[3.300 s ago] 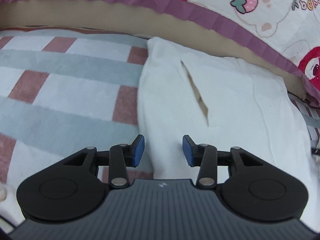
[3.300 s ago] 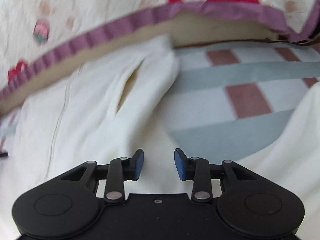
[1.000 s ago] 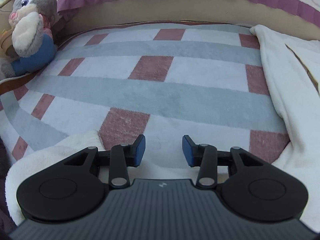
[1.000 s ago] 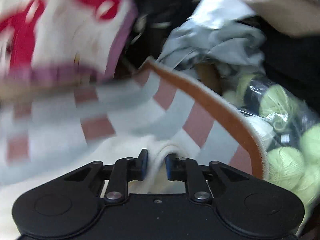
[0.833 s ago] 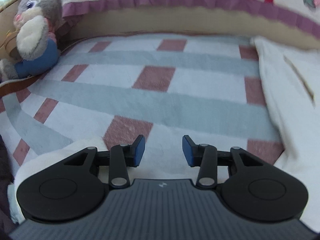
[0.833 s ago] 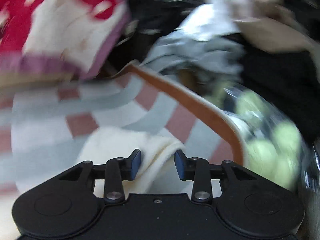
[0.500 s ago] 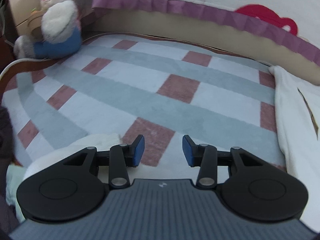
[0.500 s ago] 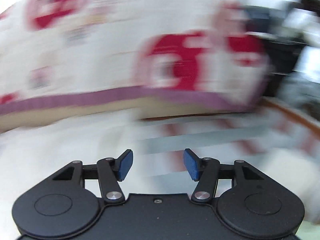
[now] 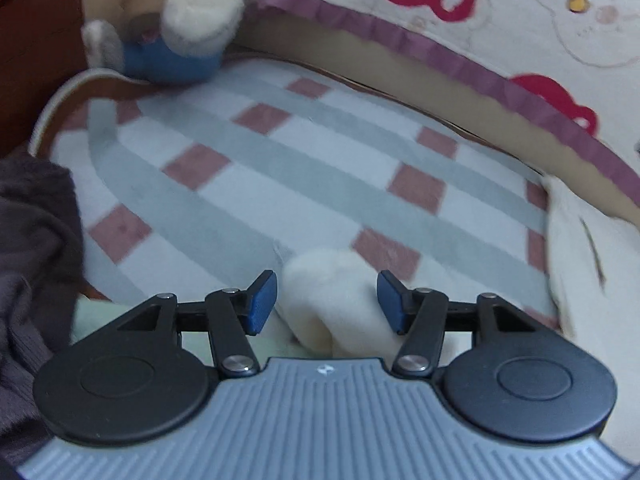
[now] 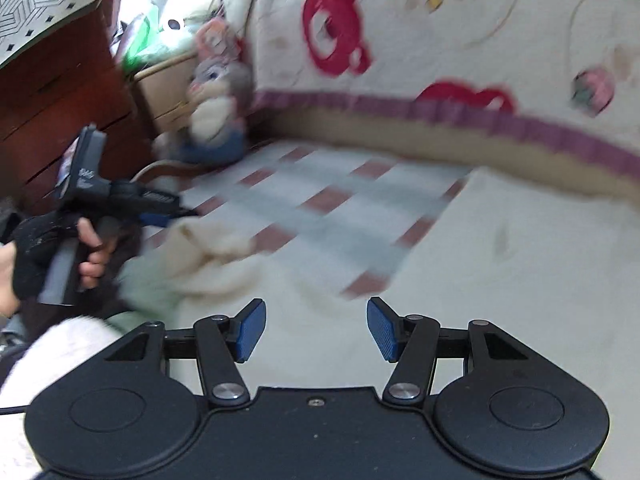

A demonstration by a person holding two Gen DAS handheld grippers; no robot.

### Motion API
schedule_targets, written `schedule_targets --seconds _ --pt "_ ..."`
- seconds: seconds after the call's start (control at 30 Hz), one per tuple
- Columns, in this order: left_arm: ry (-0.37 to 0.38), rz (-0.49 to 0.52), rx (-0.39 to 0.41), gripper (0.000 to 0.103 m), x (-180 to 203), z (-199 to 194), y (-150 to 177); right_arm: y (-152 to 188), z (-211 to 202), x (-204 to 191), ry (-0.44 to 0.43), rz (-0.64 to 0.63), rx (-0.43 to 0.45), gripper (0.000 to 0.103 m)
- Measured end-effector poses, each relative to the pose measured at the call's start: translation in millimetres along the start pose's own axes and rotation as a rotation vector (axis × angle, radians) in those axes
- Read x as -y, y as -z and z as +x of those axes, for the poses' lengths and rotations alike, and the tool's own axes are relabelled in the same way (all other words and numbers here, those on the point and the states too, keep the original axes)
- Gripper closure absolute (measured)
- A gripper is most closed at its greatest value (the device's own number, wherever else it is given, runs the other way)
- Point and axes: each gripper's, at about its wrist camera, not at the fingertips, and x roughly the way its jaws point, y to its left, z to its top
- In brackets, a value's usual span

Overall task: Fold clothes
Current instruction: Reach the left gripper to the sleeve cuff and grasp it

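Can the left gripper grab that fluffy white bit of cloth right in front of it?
Probably yes. The white cloth bunch already sits between the left gripper's fingers, which are opening and not pressing it. Nothing blocks it.

The middle of the checked blanket [image 9: 304, 184] lies bare and gives free passage. At its far left corner a plush rabbit [image 9: 180, 36] stands in the way. Along the far edge the bear-print quilt [image 9: 520, 28] rises like a wall. A cream garment [image 9: 580, 264] covers the right side, a dark cloth [image 9: 32, 248] the left edge.
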Motion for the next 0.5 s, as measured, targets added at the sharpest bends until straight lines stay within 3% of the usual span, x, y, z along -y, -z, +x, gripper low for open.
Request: schedule_targets --seconds 0.1,0.23,0.33,0.43,0.5 --pt "0.108 0.009 0.007 0.042 -11.4 -11.1 14.6 21.1 5.7 -16.6 -0.108 -0.040 -0.112 0.042" --pt "0.156 0.023 0.103 0.040 -9.2 -34.2 23.9 47.8 -12.8 -5.0 0.016 -0.018 -0.147 0.040" --pt "0.104 -0.033 0.219 0.040 -7.4 -47.9 29.6 63.1 -26.9 10.8 0.125 0.041 -0.192 0.040" --pt "0.152 -0.022 0.193 0.040 -4.4 -42.2 30.1 74.9 -38.2 20.6 0.236 0.031 -0.248 0.040" --pt "0.160 0.053 0.135 0.040 2.9 -36.0 30.0 85.4 -41.2 21.3 0.275 0.018 -0.281 0.039"
